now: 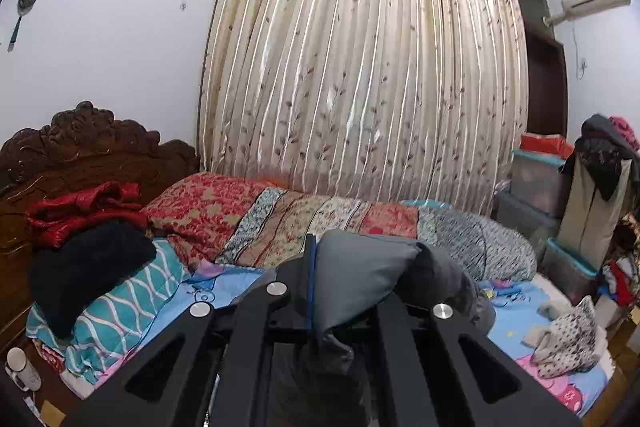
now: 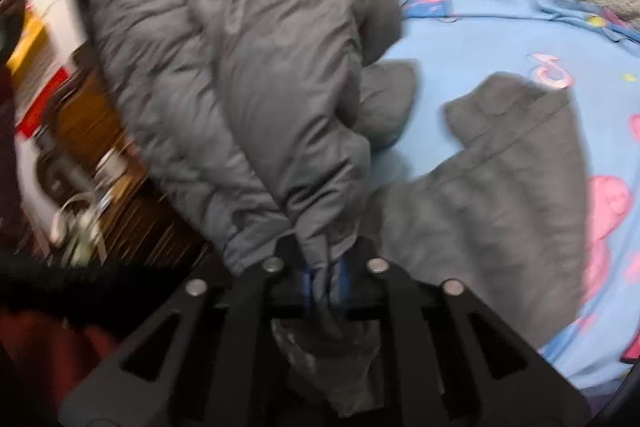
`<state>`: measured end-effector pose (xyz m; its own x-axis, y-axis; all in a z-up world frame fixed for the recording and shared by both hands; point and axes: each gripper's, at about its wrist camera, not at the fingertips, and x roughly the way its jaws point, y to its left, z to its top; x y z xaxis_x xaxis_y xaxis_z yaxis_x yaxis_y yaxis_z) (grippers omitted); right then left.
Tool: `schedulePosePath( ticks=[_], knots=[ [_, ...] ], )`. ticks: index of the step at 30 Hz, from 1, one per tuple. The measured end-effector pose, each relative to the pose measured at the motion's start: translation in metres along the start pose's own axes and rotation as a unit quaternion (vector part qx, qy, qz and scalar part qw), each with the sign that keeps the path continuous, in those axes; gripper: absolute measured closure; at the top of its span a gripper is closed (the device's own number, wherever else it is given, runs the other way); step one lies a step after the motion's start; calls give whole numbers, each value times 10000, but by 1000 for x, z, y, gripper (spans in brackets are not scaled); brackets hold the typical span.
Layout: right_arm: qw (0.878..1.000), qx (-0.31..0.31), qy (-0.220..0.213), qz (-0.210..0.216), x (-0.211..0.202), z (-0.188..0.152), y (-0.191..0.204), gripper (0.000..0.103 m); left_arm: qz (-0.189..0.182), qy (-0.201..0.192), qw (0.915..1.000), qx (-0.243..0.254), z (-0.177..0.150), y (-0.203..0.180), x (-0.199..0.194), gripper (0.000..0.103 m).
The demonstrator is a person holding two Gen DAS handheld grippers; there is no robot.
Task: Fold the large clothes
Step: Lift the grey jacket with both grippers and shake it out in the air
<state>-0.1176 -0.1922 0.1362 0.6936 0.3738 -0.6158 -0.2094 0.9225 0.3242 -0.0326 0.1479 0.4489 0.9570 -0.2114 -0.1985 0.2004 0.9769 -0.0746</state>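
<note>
- Left wrist view: my left tool (image 1: 352, 291) is clamped on a bunched edge of the grey padded jacket (image 1: 360, 275), low centre of frame, above the bed (image 1: 516, 311).
- Right wrist view: my right tool (image 2: 324, 287) grips a puckered hem; the quilted, slippery bulk fills upper left, a matte flap lies lower right on the blue sheet (image 2: 500, 35).
- Judgement: keep both grips level and spread the jacket flat before folding.

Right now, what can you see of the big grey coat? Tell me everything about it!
The grey coat looks puffy and quilted, with a smooth, slightly shiny shell full of wrinkles. The right gripper pinches a bunched edge, so the coat hangs in folds above the blue cartoon bedsheet. A flatter, duller grey part lies spread on the sheet. The left gripper holds another grey fold, lifted over the bed. The right view is blurry, so no zip or pockets show.
</note>
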Motion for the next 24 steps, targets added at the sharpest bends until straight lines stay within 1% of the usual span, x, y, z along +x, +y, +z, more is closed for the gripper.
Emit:
schedulePosePath(
  ticks=[1,2,3,4,5,7,8,10,11,14,16,18,20,21,23,24],
  knots=[
    [9988,-142,-431,-196,-27,18,0,99,46,-146,9999,24,6,0,-10,93],
    [9947,-285,-897,-404,-58,37,2,99,83,-270,9996,41,11,0,-19,93],
    [9904,-372,-1221,-536,-84,51,4,99,110,-427,9990,29,18,3,-30,93],
    [9832,-473,-1618,-703,-117,68,6,99,126,-536,9985,5,24,5,-38,93],
    [9750,-555,-1980,-845,-148,83,8,99,125,-733,9972,-61,35,9,-54,93],
    [9529,-733,-2723,-1115,-215,115,20,99,69,-1010,9947,-181,51,15,-77,93],
    [9418,-827,-3013,-1240,-245,128,29,99,42,-1181,9928,-188,59,18,-90,93],
    [9248,-980,-3380,-1441,-286,148,42,99,-21,-1381,9901,-253,72,22,-111,93],
    [9123,-1093,-3610,-1596,-310,159,54,99,-49,-1476,9887,-259,78,23,-121,93],
    [8927,-1229,-3928,-1837,-354,180,75,99,-88,-1606,9868,-174,90,22,-136,93],
    [8847,-1330,-3973,-2043,-366,192,84,99,-77,-1573,9875,-83,92,20,-134,93],
    [8810,-1407,-3921,-2244,-367,204,86,99,-31,-1525,9883,-4,89,16,-126,93],
    [8861,-1407,-3730,-2364,-354,222,76,99,33,-1382,9904,99,83,11,-105,93],
    [8921,-1386,-3556,-2419,-339,232,67,99,45,-1278,9917,114,79,9,-92,93],
    [9040,-1313,-3209,-2502,-301,251,36,99,60,-945,9954,123,68,7,-55,93],
    [9109,-1271,-2983,-2551,-275,259,20,99,94,-720,9973,134,59,5,-29,93]
  ],
)
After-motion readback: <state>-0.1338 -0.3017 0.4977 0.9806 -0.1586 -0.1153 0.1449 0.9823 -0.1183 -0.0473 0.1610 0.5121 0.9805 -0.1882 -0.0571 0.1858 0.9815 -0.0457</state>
